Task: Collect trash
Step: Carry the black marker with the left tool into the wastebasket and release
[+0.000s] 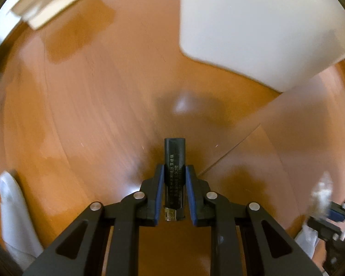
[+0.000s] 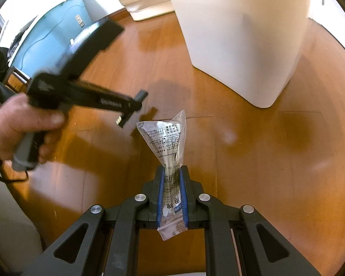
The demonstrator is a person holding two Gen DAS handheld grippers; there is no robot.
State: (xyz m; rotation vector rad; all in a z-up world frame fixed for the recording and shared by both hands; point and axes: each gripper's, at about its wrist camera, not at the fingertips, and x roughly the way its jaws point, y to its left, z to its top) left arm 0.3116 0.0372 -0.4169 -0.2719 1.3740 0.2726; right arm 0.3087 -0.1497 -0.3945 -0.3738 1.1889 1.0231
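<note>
My left gripper [image 1: 174,168] is shut on a small black tube with printed text [image 1: 174,158], held above the wooden floor. My right gripper [image 2: 172,169] is shut on a clear plastic bag with printed text [image 2: 164,138], also above the floor. The white trash bin [image 1: 253,27] stands ahead and to the right in the left wrist view; in the right wrist view the bin [image 2: 241,34] is ahead, slightly right. In the right wrist view the left gripper [image 2: 128,112] shows at the left, blurred, held by a hand [image 2: 18,126]. The bag shows at the right edge of the left wrist view [image 1: 322,197].
The wooden floor [image 2: 264,161] spreads all around. A blue container [image 2: 57,34] stands at the far left. A flat beige object [image 2: 145,7] lies by the back wall; it also shows in the left wrist view [image 1: 50,2]. White cloth [image 1: 13,218] lies at the lower left.
</note>
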